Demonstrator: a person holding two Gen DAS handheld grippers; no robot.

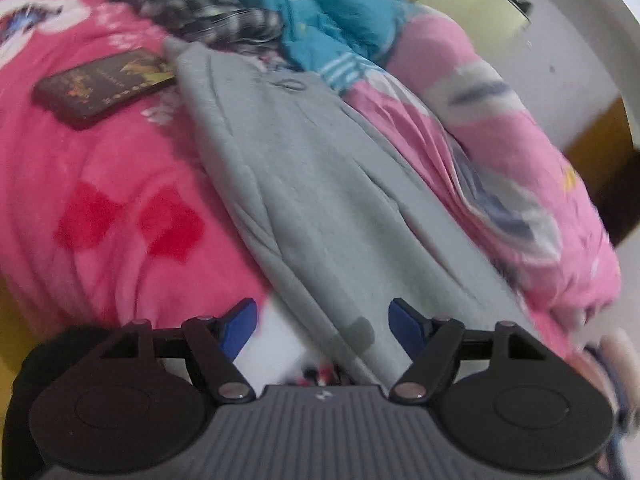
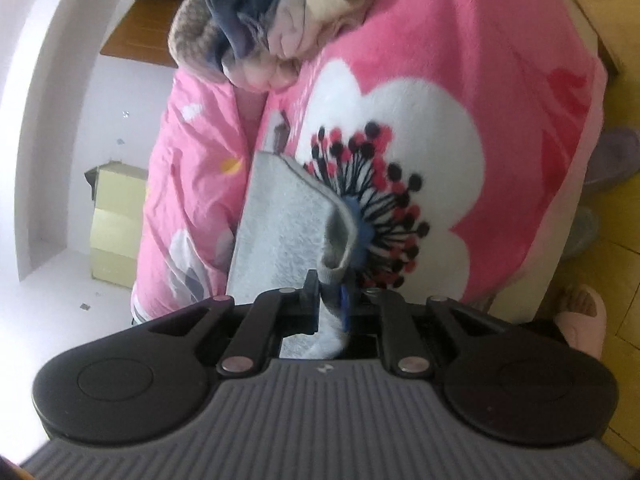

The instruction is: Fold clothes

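A grey garment (image 1: pixel 316 184) lies stretched out along the pink flowered blanket (image 1: pixel 100 168), running away from me toward the clothes pile. My left gripper (image 1: pixel 322 320) hovers open just above its near end, blue pads apart with nothing between them. In the right wrist view my right gripper (image 2: pixel 330 300) is shut on a folded edge of the same grey garment (image 2: pixel 280 224), whose cloth bunches up between the pads and hangs over the blanket (image 2: pixel 440 60).
A dark rectangular box (image 1: pixel 104 86) lies on the blanket left of the garment. A heap of teal (image 1: pixel 340 20) and checked clothes (image 1: pixel 208 8) sits beyond it. A rolled pink quilt (image 1: pixel 500 140) borders the right side. A slippered foot (image 2: pixel 580 320) stands on the yellow floor.
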